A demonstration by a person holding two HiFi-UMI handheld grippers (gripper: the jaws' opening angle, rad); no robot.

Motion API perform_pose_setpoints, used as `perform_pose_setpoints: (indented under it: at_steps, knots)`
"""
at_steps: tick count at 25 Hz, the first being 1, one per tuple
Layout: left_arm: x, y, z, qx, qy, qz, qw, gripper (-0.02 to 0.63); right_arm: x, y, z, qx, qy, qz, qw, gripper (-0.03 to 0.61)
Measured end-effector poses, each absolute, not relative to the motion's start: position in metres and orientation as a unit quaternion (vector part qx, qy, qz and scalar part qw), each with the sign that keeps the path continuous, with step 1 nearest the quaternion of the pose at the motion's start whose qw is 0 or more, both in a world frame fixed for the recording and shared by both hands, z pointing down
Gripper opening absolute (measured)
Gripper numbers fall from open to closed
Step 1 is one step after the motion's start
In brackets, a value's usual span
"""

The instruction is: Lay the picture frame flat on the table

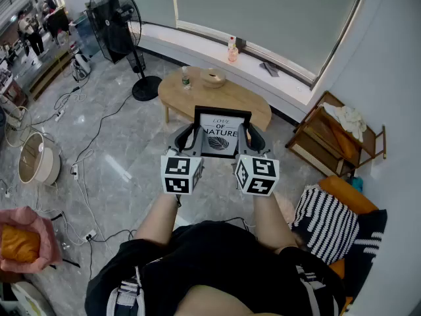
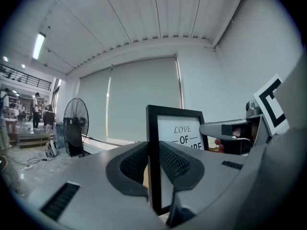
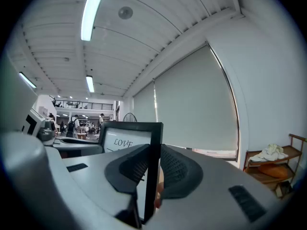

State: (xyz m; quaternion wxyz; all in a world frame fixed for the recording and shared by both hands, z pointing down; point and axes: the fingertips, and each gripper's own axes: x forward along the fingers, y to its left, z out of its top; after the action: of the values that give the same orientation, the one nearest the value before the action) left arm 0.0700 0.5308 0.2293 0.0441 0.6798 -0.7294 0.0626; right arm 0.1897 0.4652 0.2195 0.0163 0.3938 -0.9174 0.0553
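Note:
A black picture frame (image 1: 222,134) with a white print of a leaf and lettering is held upright in the air, in front of an oval wooden table (image 1: 253,104). My left gripper (image 1: 186,138) is shut on the frame's left edge (image 2: 154,162), and my right gripper (image 1: 252,138) is shut on its right edge (image 3: 153,166). Both pairs of dark ribbed pads press the frame's sides. The frame (image 2: 177,138) faces me, and its lower part is hidden behind the jaws in both gripper views.
On the table stand a small bottle (image 1: 185,78) and a wooden bowl (image 1: 213,78). A black standing fan (image 1: 116,20) is at the left, a wooden shelf (image 1: 335,137) at the right. Cables lie across the grey floor (image 1: 99,130). A striped cushion (image 1: 323,219) lies by my right side.

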Motion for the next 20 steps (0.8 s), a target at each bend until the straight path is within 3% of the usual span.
perform_pose_setpoints:
  at_steps: [20]
  knots:
    - [0.042,0.587,0.242,0.706,-0.704,0.055,0.053,0.083,0.164,0.523,0.233,0.386,-0.92,0.066,0.019,0.091]
